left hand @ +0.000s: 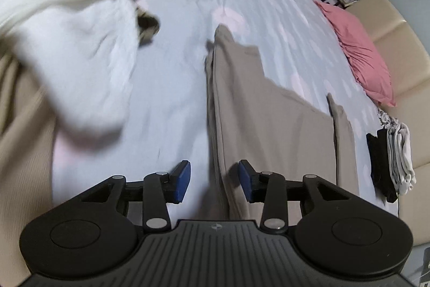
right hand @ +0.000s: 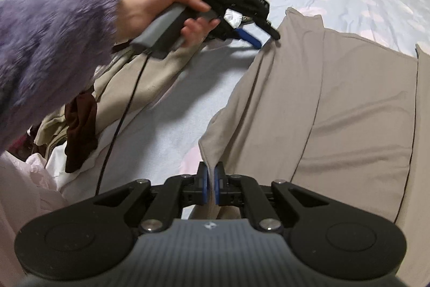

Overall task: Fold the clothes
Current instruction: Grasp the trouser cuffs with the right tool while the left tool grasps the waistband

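Garment: beige garment (right hand: 349, 104) lies spread on the bed (left hand: 174, 72), partly folded, with its layers overlapping.
Right tongs (right hand: 212, 186): pressed together on the garment's near left corner, cloth pinched between the blue pads.
Left tongs (left hand: 214, 181): apart and holding nothing, hovering over the garment's left edge, farther up the bed.
Pile: white garment (left hand: 75, 50) and other clothes heaped on the left.
Stack: folded clothes (left hand: 389, 158) at the far right.
Advice: I judge the left tongs should pinch the same edge farther along, then both should carry it over level, keeping the hem taut.
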Demonstrator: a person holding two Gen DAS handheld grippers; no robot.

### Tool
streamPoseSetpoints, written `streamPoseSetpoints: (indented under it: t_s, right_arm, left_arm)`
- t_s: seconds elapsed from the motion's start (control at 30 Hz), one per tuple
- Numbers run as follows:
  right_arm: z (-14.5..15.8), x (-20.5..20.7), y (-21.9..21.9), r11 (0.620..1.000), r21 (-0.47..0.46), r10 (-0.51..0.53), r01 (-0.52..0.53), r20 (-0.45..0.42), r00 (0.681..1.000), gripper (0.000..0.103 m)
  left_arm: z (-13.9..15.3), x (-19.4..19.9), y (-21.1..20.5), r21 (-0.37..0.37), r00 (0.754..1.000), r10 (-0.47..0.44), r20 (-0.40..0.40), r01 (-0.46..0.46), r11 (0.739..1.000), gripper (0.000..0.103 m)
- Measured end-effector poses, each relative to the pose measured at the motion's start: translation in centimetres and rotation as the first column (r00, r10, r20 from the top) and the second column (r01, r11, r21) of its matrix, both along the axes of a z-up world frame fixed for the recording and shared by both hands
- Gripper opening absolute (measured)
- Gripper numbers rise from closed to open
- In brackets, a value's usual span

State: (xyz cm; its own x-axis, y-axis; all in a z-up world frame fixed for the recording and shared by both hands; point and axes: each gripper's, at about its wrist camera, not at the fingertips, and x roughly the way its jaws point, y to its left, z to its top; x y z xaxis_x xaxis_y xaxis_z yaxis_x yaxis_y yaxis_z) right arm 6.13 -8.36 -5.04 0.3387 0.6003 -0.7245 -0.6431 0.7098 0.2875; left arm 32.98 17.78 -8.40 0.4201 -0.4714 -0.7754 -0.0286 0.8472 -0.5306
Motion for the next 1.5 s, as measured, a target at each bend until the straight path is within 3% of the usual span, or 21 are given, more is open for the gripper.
streamPoseSetpoints:
  t_s: [0.23, 0.33, 0.4, 0.5, 0.8, 1.03, 1.23, 1.5]
  right_arm:
    - [-0.2, 0.7, -0.7, 0.998, 0.057, -0.004, 0.007, -0.046, 0.999, 0.006]
    - [-0.2, 0.9, -1.1, 0.996, 0.091, -0.015, 0.02, -0.059, 0.998, 0.006]
    - [-0.2, 0.9, -1.7, 0.992, 0.119, -0.033, 0.041, -0.07, 0.997, 0.006]
    - [0.0, 0.7, -2.6, 0.986, 0.153, -0.06, 0.072, -0.081, 0.995, 0.006]
    - [0.8, -0.6, -6.7, 0.952, 0.24, -0.166, 0.188, -0.107, 0.98, 0.006]
    - [-0.5, -0.8, -9.3, 0.916, 0.258, -0.262, 0.306, -0.191, 0.946, 0.006]
    - [-0.5, -1.1, -9.3, 0.913, 0.274, -0.25, 0.302, -0.207, 0.946, 0.006]
    - [0.0, -1.2, -8.3, 0.928, 0.268, -0.214, 0.26, -0.19, 0.958, 0.006]
  left_arm:
    - [-0.4, 5.9, -0.4, 0.006, 0.999, -0.025, 0.035, 0.025, 1.0, 0.031]
    - [-0.6, 7.6, -0.2, 0.002, 0.999, -0.008, 0.053, 0.008, 1.0, 0.022]
    - [-0.3, 8.2, -0.4, 0.003, 0.998, -0.012, 0.066, 0.012, 1.0, 0.008]
    - [1.0, 8.2, -1.0, 0.017, 0.992, -0.035, 0.119, 0.033, 0.999, 0.002]
    - [6.8, 8.6, -7.2, 0.175, 0.968, -0.151, 0.198, 0.117, 0.978, 0.0]
    - [7.3, 9.4, -13.2, 0.293, 0.959, -0.235, 0.159, 0.182, 0.939, 0.0]
    - [5.9, 9.5, -13.0, 0.349, 0.978, -0.175, 0.116, 0.125, 0.929, 0.0]
    - [3.3, 8.1, -8.2, 0.314, 0.995, -0.028, 0.093, -0.003, 0.949, 0.0]
